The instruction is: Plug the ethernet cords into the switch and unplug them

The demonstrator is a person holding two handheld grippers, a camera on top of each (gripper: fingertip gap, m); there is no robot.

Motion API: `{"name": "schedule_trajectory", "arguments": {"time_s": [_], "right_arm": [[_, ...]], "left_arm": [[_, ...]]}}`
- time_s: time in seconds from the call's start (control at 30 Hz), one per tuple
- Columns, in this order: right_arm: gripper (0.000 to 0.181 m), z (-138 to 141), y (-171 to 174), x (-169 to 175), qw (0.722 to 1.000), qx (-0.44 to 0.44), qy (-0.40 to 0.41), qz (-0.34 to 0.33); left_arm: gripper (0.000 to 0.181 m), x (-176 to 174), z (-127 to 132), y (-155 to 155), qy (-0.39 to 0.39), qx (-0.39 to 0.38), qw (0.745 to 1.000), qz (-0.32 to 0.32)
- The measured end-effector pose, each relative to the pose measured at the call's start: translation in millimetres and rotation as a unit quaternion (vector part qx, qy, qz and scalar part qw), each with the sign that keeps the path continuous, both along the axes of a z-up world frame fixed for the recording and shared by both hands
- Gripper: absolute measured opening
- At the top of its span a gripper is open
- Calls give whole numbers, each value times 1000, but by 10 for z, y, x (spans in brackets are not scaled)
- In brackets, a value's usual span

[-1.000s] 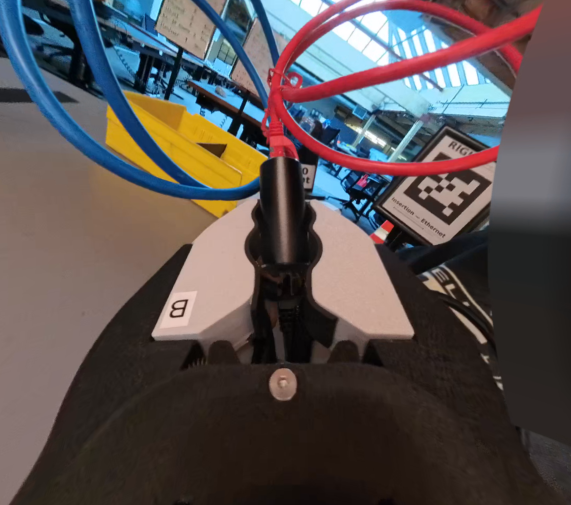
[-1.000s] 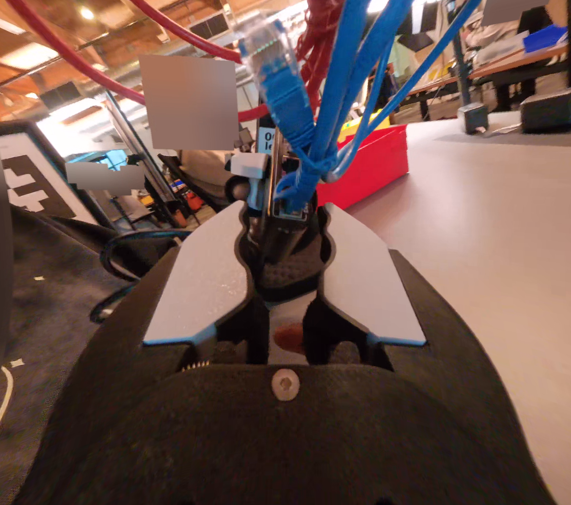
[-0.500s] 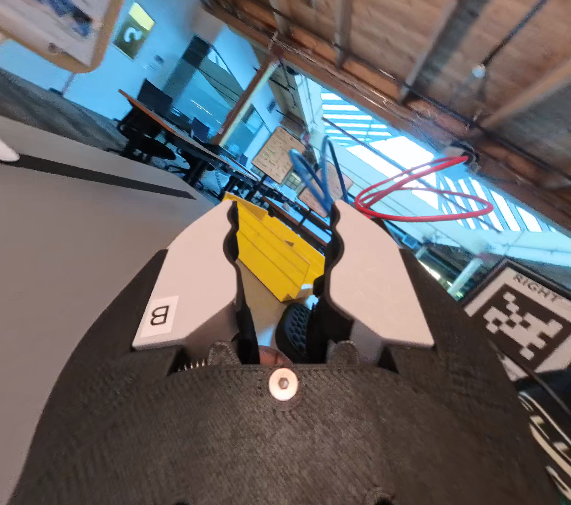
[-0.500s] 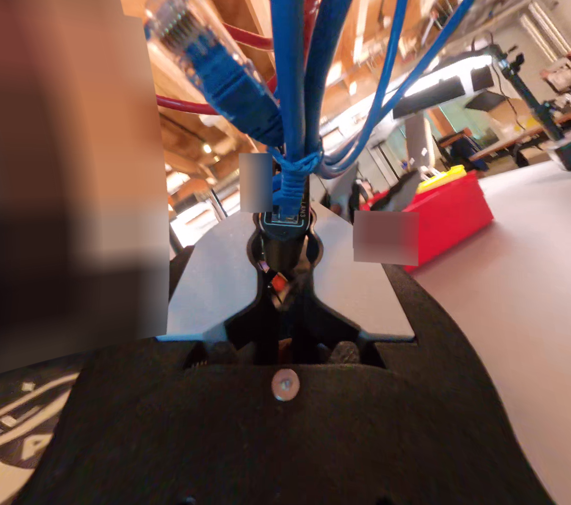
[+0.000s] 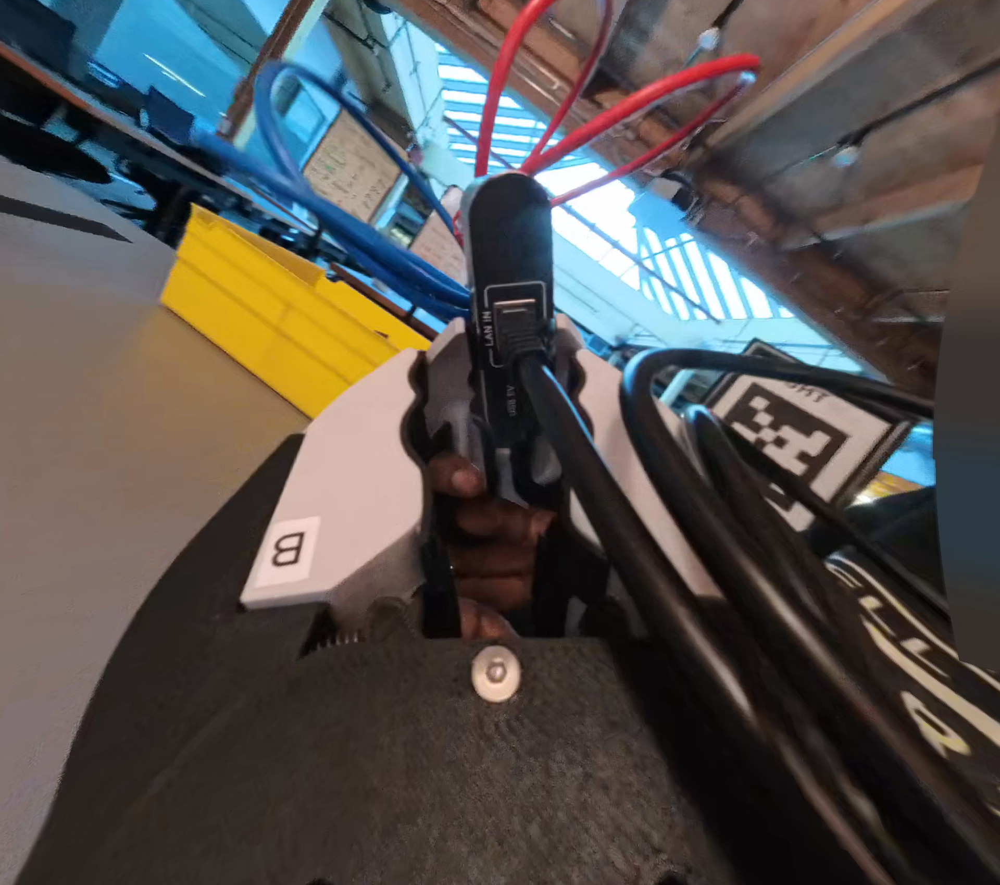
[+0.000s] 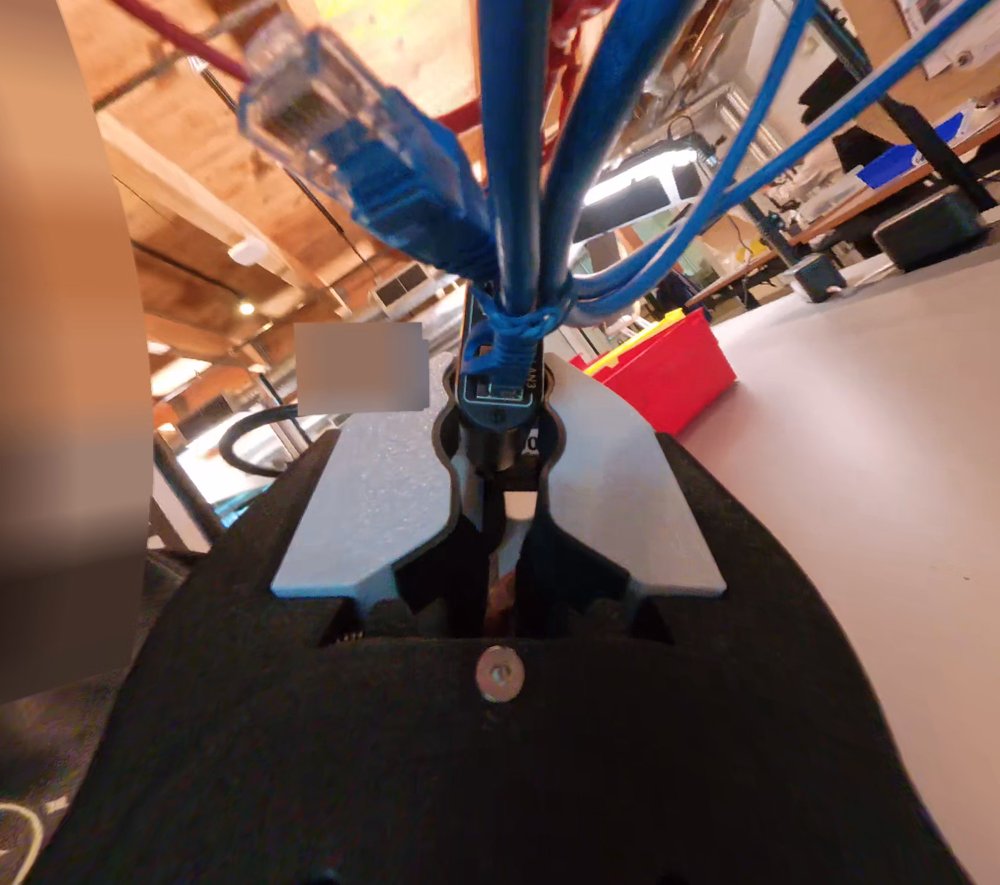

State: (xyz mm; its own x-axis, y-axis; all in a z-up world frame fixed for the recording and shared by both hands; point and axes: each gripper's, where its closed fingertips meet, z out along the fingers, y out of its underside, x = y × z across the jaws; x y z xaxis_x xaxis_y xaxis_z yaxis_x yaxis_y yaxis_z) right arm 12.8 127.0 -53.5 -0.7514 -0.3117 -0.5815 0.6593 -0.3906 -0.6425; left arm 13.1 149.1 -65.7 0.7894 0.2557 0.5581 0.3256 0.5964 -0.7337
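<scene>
The black switch [image 5: 508,242] stands upright between my left gripper's [image 5: 500,372] open jaws. A black cable [image 5: 638,523] is plugged into its near port. Red cord loops [image 5: 506,63] and blue cord [image 5: 335,215] rise behind it. Grey fingers [image 5: 460,420] of the other gripper clamp the switch's lower end. My right gripper [image 6: 498,404] is shut on the switch [image 6: 495,418]. A blue cord [image 6: 508,350] is plugged into its port. A loose blue plug [image 6: 346,155] with a clear tip hangs at upper left beside the tied blue bundle [image 6: 514,101]. A red cord [image 6: 135,4] crosses above.
A yellow bin [image 5: 270,307] sits on the grey table [image 5: 81,453] to the left. A red bin [image 6: 665,383] sits on the table [image 6: 839,453] to the right. A marker sign [image 5: 784,431] stands at right. A hand [image 5: 487,539] shows between the left fingers. Left and right tips are no more than a few centimetres apart.
One second ago my left gripper held the switch. It let go and pulled away while my right gripper shut on it. Now the left is back at the switch, jaws open.
</scene>
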Motion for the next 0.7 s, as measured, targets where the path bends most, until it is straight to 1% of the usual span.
{"name": "schedule_trajectory", "arguments": {"time_s": [0.07, 0.1, 0.17, 0.2, 0.23, 0.3, 0.37, 0.43, 0.5, 0.57, 0.63, 0.67, 0.7], "right_arm": [[25, -48, -44, -25, 998, 43, 28, -28], [27, -51, -41, -33, 996, 59, 54, -39], [39, 32, 35, -64, 993, 59, 82, -58], [43, 64, 67, -66, 993, 61, 86, -57], [41, 66, 78, -58, 992, 67, 89, -51], [25, 50, 96, -75, 992, 68, 90, -58], [23, 48, 105, -59, 995, 55, 75, -42], [24, 5, 72, -30, 996, 60, 64, -21], [24, -66, -15, 51, 994, 79, 74, -8], [24, -61, -35, 69, 995, 75, 73, -6], [25, -73, -46, 53, 993, 85, 85, -14], [32, -47, -24, 48, 993, 74, 85, -15], [43, -14, 9, 38, 995, 59, 77, -14]], "left_arm": [[36, 2, -36, -57, -22, 16, 999, -19], [32, 31, -14, -69, -23, 30, 999, -35], [25, 21, 10, -127, -34, 60, 997, -46], [25, 18, 9, -143, -39, 64, 996, -51], [25, 24, 15, -146, -36, 60, 996, -52], [25, 67, 26, -109, -15, 35, 998, -51], [25, 86, 31, -96, 6, 10, 999, -36], [24, 95, 27, -96, 14, -4, 1000, -28], [24, 90, -15, -59, 9, -23, 999, -30], [24, 123, -24, -48, 11, -26, 999, -40], [25, 109, -40, -67, 7, -32, 999, -37], [24, 98, -36, -87, 6, -28, 999, -33], [24, 82, -19, -123, 3, -15, 1000, -27]]}}
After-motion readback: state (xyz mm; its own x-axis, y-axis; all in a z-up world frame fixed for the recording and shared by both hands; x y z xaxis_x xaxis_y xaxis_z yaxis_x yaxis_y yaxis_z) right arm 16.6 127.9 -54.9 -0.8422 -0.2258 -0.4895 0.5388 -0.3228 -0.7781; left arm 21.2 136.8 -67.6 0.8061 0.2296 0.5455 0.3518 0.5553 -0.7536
